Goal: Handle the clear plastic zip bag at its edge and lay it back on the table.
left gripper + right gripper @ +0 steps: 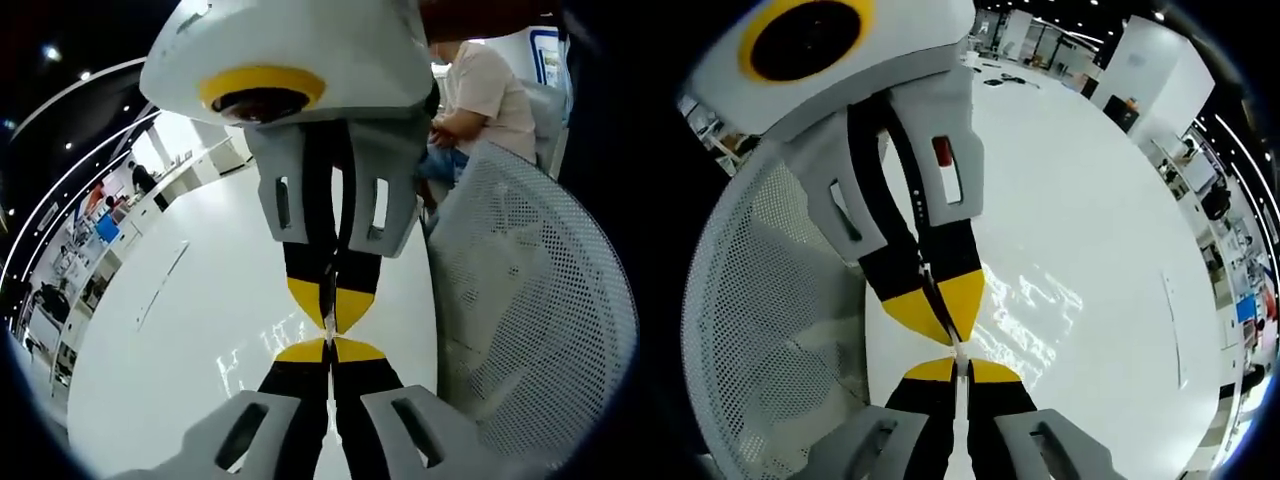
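Both grippers meet tip to tip on the clear zip bag, above the white table.

The clear plastic zip bag (pixel 1040 310) shows as faint glinting film, centre-right in the right gripper view and lower centre in the left gripper view (pixel 245 365), its edge running into the pinch point. The left gripper (pixel 328 350), rising from the bottom of its view, has its yellow tips pressed together there; the right gripper (pixel 956 368) is likewise clamped at lower centre. Each sees the other coming down from the top, nose to nose. Behind lies the white table (pixel 190 300); a white mesh chair (pixel 530 300) fills the right, and a seated person (pixel 485 95) is upper right.
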